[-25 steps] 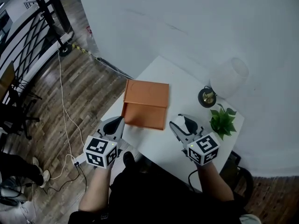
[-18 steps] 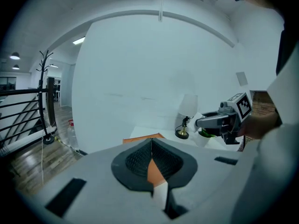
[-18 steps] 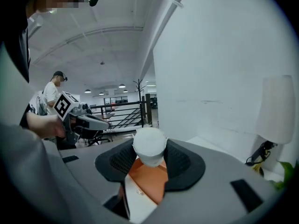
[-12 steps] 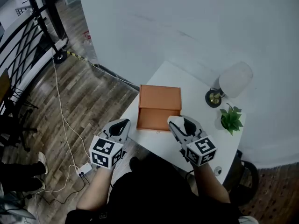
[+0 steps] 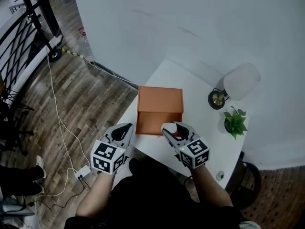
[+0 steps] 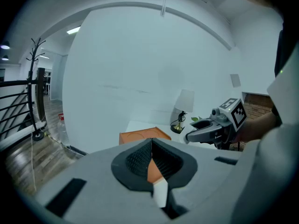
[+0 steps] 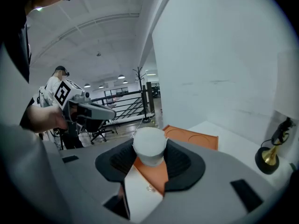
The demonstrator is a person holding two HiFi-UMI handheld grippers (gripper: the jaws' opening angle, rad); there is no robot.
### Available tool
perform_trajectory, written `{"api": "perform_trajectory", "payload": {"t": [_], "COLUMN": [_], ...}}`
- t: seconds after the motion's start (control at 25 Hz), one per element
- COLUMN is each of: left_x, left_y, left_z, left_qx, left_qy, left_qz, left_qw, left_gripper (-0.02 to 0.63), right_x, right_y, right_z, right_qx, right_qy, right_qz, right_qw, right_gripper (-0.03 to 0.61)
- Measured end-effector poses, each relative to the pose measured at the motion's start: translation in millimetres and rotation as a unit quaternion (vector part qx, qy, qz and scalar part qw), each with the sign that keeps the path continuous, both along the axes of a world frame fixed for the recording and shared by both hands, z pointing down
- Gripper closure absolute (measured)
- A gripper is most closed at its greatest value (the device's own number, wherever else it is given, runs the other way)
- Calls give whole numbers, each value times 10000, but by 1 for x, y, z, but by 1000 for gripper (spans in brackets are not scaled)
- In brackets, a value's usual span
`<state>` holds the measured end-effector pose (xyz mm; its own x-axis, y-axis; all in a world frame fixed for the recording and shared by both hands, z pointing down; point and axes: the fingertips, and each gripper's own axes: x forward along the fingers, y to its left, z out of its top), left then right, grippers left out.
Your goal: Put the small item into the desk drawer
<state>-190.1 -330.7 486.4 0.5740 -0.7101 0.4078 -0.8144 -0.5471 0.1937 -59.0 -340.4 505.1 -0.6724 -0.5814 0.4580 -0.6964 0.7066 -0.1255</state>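
A small white round item [image 7: 149, 146] sits between the pads of my right gripper [image 7: 149, 154], which is shut on it. In the head view this gripper [image 5: 170, 128] hovers at the front edge of the orange drawer box [image 5: 159, 101] on the white desk [image 5: 200, 87], with the item [image 5: 168, 127] at its tips. The box's top [image 7: 192, 137] lies just beyond the item. My left gripper [image 5: 125, 127] hangs off the desk's left edge, over the floor. Its jaws [image 6: 151, 158] meet at the tips with nothing between them. I cannot tell whether the drawer stands open.
A lamp with a white shade [image 5: 242, 80] and brass base [image 5: 215, 99] stands at the desk's back right, next to a small green plant [image 5: 234, 121]. A white wall runs behind the desk. Wood floor with cables [image 5: 62, 123] and a black railing [image 5: 21, 42] lie to the left.
My right gripper has carried the white item left, to the front of the orange box. The left gripper has stayed near the desk's left edge. The head view has shifted slightly.
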Motion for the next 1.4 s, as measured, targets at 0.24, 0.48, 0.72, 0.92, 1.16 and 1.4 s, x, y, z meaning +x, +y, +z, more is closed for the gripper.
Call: {"api": "perform_trajectory", "payload": {"t": [0.24, 0.48, 0.72, 0.92, 1.16, 1.4], "left_x": [8, 14, 6, 0, -8, -8], "left_y": [-23, -34, -41, -44, -41, -41], "left_z": [31, 54, 69, 80, 83, 79], "left_qx": [-324, -561, -712, -801, -864, -837], "left_qy": [-31, -60, -44, -50, -64, -46], "left_qz": [-35, -23, -142, -177, -214, -186], "left_qw": [9995, 9984, 9973, 9966, 9960, 9963], "left_gripper": [603, 603, 603, 603, 603, 603], "right_x": [-13, -29, -40, -45, -55, -54], "right_y": [-24, -36, -47, -49, -44, -41], "right_z": [47, 82, 109, 130, 152, 161], "right_qx": [-319, -552, -700, -871, -1110, -1165], "right_qy": [272, 627, 962, 1117, 1394, 1589], "right_qz": [-253, -619, -898, -934, -1137, -1237], "right_qw": [9988, 9946, 9888, 9855, 9774, 9726], "right_gripper": [399, 397, 396, 396, 390, 381]}}
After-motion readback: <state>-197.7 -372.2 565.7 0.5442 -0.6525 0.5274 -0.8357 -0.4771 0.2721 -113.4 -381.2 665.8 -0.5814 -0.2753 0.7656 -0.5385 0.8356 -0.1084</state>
